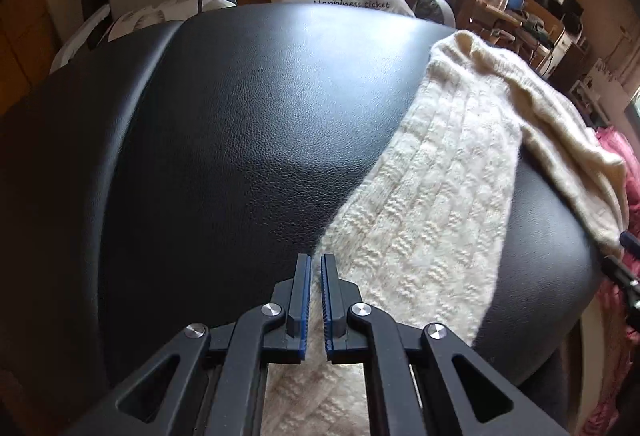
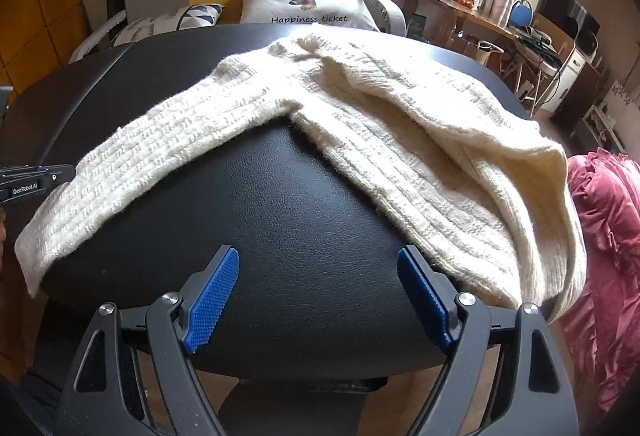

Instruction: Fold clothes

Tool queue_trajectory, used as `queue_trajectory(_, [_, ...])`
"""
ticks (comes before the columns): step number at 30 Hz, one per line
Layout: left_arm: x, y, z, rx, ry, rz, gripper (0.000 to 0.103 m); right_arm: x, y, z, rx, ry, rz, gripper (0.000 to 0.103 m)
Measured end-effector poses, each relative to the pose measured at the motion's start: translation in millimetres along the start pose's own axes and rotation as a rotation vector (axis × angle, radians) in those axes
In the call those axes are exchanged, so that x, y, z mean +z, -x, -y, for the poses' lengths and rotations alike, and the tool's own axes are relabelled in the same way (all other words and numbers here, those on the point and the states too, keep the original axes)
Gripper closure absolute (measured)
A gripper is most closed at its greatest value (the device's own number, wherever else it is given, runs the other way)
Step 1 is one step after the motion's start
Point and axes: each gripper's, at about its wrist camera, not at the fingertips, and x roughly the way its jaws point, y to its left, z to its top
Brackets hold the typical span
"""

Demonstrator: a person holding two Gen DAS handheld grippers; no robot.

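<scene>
A cream cable-knit sweater [image 2: 420, 123] lies across a black leather-covered top [image 2: 304, 195]. One sleeve [image 2: 140, 155] runs out to the left, and its cuff hangs over the near edge. My left gripper [image 1: 316, 260] is shut at that sleeve's [image 1: 432, 195] left edge, with white knit showing in the narrow slit between its blue pads. From the right wrist it [image 2: 40, 177] meets the sleeve's border. My right gripper [image 2: 318, 256] stands open above bare leather, its right fingertip [image 2: 416, 268] close to the sweater's lower hem, nothing between the fingers.
A pink ruffled cloth [image 2: 608, 236] hangs beside the top on the right. Behind stand a sofa with cushions [image 2: 308, 7], then a cluttered desk [image 2: 472, 15] and a blue chair [image 2: 520, 11] at the far right. Bare leather [image 1: 240, 115] stretches left of the sleeve.
</scene>
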Motion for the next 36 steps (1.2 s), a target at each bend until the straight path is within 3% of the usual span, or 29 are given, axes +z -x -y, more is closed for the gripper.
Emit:
queue_trajectory(5, [8.3, 7.7, -1.1, -0.076, 0.022, 0.027, 0.085, -4.2, -4.4, 10.6, 0.009, -0.019, -0.011, 0.019])
queue_trajectory(10, [17.4, 4.5, 10.2, -0.13, 0.002, 0.025, 0.083, -2.8, -4.7, 28.6, -0.021, -0.044, -0.005, 0.019])
queue_trajectory(16, [31.8, -20.7, 22.9, -0.07, -0.036, 0.008, 0.081, 14.7, -2.1, 48.4, -0.076, -0.029, 0.018, 0.019])
queue_trajectory(19, [31.6, -30.6, 23.2, -0.038, -0.07, 0.009, 0.08, 21.4, -3.7, 56.3, -0.063, -0.057, 0.028, 0.019])
queue_trajectory(27, [26.9, -32.1, 31.7, -0.044, -0.221, 0.037, 0.077, 16.4, -32.4, 47.3, -0.018, -0.075, -0.039, 0.019])
queue_trajectory(30, [28.7, -21.4, 19.4, -0.191, -0.132, 0.056, 0.081, 14.8, -37.5, 36.8, 0.002, -0.052, -0.054, 0.018])
queue_trajectory(33, [29.1, -9.0, 15.0, -0.299, -0.11, 0.098, 0.081, 15.0, -36.3, 31.5, 0.001, -0.027, -0.049, 0.019])
queue_trajectory(36, [30.1, -15.7, 23.0, -0.196, -0.148, 0.075, 0.078, 16.2, -34.7, 32.7, 0.005, -0.035, -0.048, 0.018])
